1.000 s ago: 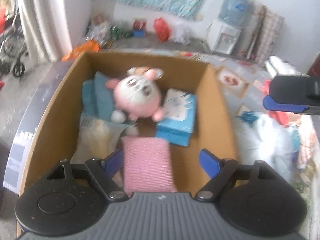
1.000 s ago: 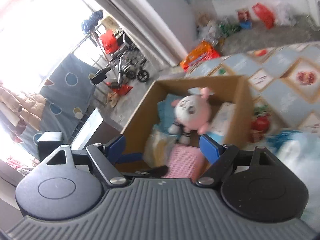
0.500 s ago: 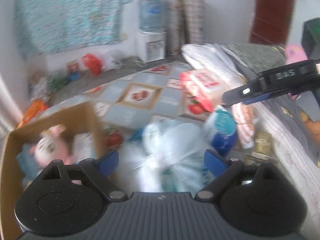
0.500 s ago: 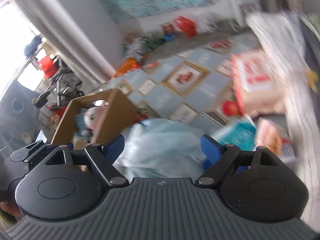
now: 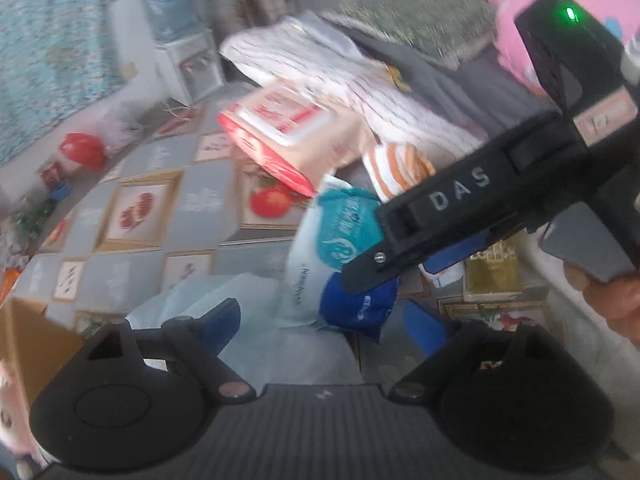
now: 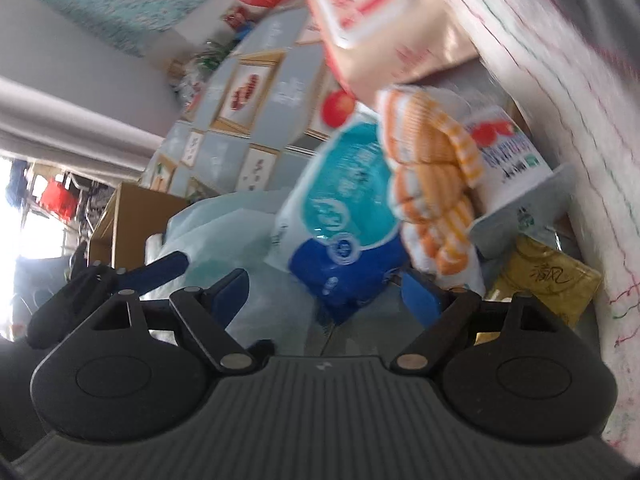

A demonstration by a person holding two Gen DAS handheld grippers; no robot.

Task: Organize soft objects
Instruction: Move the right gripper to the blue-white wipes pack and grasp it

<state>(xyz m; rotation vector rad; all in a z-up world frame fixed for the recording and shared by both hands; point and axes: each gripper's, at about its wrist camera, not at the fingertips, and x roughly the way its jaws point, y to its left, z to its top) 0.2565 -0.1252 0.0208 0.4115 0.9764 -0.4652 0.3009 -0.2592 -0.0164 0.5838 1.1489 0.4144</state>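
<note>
On the tiled floor [image 5: 192, 204] beside the bed edge, teal-and-blue soft pack [image 6: 344, 220] lay dead ahead of right tongs [image 6: 326, 294], nearer than left tongs [image 5: 328, 320], long axis running away from them; both tongs spread, empty.

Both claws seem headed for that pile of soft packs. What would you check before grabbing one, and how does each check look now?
1. Right gripper open and empty: ok.
2. Left gripper open and empty: ok.
3. Blue-and-teal pack lined up between the right fingers: ok, roughly centred.
4. Orange-striped cloth clear of that pack: not ok, it lies against it.
5. Grippers clear of each other: cannot tell, they look close.
6. Cardboard box has room left: cannot tell, inside hidden.
</note>
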